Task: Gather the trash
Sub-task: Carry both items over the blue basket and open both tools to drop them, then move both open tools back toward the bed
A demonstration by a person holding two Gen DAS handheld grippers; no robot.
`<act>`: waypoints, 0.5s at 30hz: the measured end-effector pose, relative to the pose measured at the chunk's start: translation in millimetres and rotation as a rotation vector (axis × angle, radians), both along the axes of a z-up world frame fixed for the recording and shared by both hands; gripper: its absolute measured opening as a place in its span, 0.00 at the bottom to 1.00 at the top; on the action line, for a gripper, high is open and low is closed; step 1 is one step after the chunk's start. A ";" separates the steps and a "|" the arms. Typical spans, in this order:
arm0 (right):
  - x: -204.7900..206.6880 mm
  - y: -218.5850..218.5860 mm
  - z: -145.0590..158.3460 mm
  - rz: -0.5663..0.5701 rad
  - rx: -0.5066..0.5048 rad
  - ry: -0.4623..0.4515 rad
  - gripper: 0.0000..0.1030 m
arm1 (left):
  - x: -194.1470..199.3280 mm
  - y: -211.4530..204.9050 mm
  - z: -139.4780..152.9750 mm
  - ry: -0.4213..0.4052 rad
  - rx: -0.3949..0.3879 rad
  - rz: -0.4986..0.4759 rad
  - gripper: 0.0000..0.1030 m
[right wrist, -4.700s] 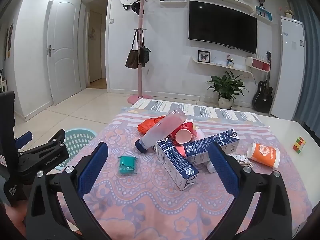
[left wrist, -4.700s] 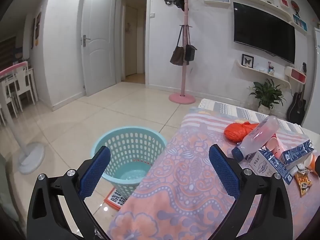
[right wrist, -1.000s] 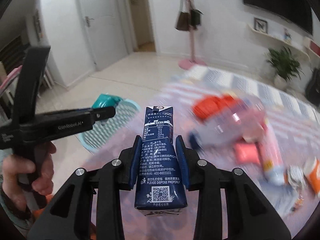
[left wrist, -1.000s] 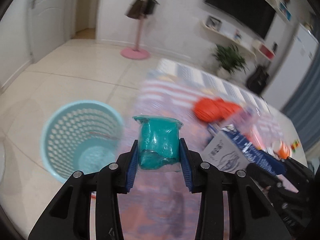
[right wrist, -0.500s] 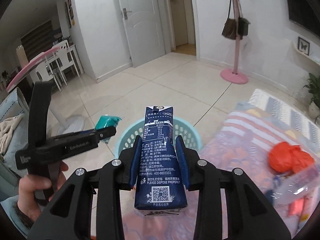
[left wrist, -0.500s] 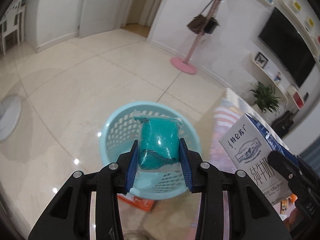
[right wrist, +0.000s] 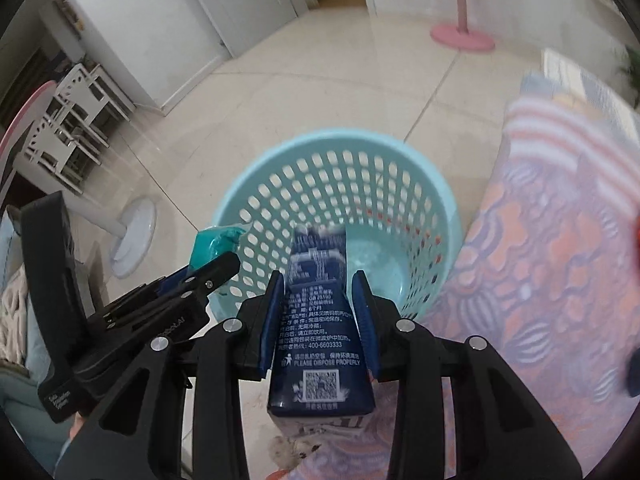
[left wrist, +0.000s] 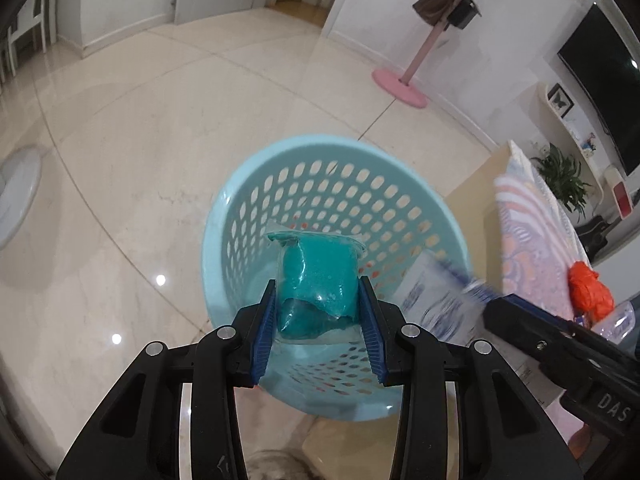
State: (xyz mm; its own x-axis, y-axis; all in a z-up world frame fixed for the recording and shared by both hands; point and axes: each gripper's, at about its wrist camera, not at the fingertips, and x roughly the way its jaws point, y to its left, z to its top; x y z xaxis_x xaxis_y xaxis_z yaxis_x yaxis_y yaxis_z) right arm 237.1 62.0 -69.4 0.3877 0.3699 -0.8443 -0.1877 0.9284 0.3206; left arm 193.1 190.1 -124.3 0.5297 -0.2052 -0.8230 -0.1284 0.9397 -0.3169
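My left gripper (left wrist: 318, 292) is shut on a teal plastic packet (left wrist: 318, 280), held over the mouth of the light blue perforated basket (left wrist: 400, 168) on the floor. My right gripper (right wrist: 318, 284) is shut on a dark blue milk carton (right wrist: 318, 320), also above the basket (right wrist: 332, 148), which looks empty inside. In the left wrist view the carton (left wrist: 436, 300) shows blurred at the right, over the basket's rim. In the right wrist view the left gripper (right wrist: 218, 256) with the teal packet (right wrist: 212, 246) hangs at the basket's left rim.
The table with a pink patterned cloth (right wrist: 540, 264) stands right beside the basket. An orange bag (left wrist: 590, 290) and a clear bottle (left wrist: 618, 322) lie on it. A fan base (right wrist: 134, 236) stands on the tiled floor to the left; a pink coat stand (left wrist: 400, 86) is farther back.
Both grippers have swung left from the table and sunk toward the basket, each still gripping its item. The basket now fills the middle of both views.
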 end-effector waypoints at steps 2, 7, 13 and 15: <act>3.1 -2.1 -6.0 -0.007 0.014 0.017 0.31 | 0.0 1.5 -3.4 0.004 0.002 0.002 0.39; 3.1 -10.2 -9.0 -0.030 0.026 0.018 0.35 | -5.6 6.6 0.7 -0.008 -0.035 0.014 0.60; -4.1 -21.9 9.5 -0.048 0.039 -0.036 0.37 | -13.6 4.5 18.5 -0.056 -0.040 0.016 0.60; -10.3 -23.0 18.4 -0.049 0.023 -0.071 0.37 | -16.5 3.3 24.4 -0.070 -0.043 0.009 0.60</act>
